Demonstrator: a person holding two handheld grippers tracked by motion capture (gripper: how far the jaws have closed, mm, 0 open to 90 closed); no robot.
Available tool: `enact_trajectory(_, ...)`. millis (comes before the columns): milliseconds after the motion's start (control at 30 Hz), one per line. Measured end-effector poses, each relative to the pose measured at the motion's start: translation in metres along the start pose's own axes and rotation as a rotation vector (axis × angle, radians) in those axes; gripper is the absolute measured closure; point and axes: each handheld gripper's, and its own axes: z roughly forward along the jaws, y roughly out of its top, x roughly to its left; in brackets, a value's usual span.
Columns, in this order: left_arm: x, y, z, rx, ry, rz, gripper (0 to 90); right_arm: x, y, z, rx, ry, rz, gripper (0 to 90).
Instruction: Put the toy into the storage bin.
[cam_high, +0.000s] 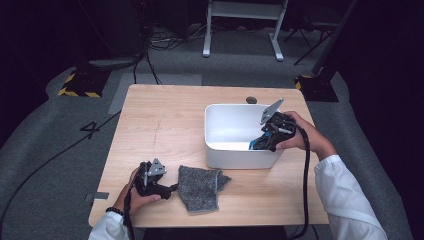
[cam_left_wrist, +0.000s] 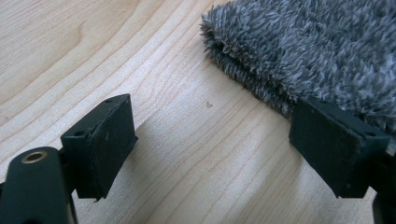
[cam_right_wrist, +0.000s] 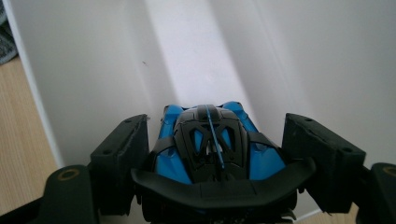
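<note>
A blue and black toy car sits between the jaws of my right gripper, which is shut on its sides. That gripper reaches down into a white bin, near its right front corner, and the car hangs over the bin floor. A grey fuzzy cloth lies folded on the table's front edge. My left gripper rests just left of it, open. In the left gripper view the jaws stand wide over bare wood, and one fingertip is at the cloth's edge.
The wooden table has free room on its left half and behind the left hand. The bin's white inner wall rises close ahead of the right gripper. Cables and dark stands lie on the floor beyond the table.
</note>
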Motion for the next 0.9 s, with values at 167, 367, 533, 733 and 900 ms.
enact_trajectory(167, 0.000, 0.000, 0.000, 0.000, 0.000, 0.000, 14.7, -0.002, -0.007, -0.004, 0.011, -0.009, -0.007, 24.2)
enact_trajectory(367, 0.000, 0.000, 0.000, 0.000, 0.000, 0.000, 14.7, -0.005, -0.015, -0.011, -0.035, 0.006, -0.003, 24.2)
enact_trajectory(533, 0.000, 0.000, 0.000, 0.000, 0.000, 0.000, 14.7, -0.006, -0.017, -0.010, -0.112, 0.028, -0.019, 24.2)
enact_trajectory(733, 0.000, 0.000, 0.000, 0.000, 0.000, 0.000, 14.7, -0.009, -0.021, -0.011, -0.230, 0.016, -0.027, 24.2)
enact_trajectory(900, 0.000, 0.000, 0.000, 0.000, 0.000, 0.000, 14.7, -0.005, -0.022, -0.011, -0.294, 0.014, -0.054, 24.3)
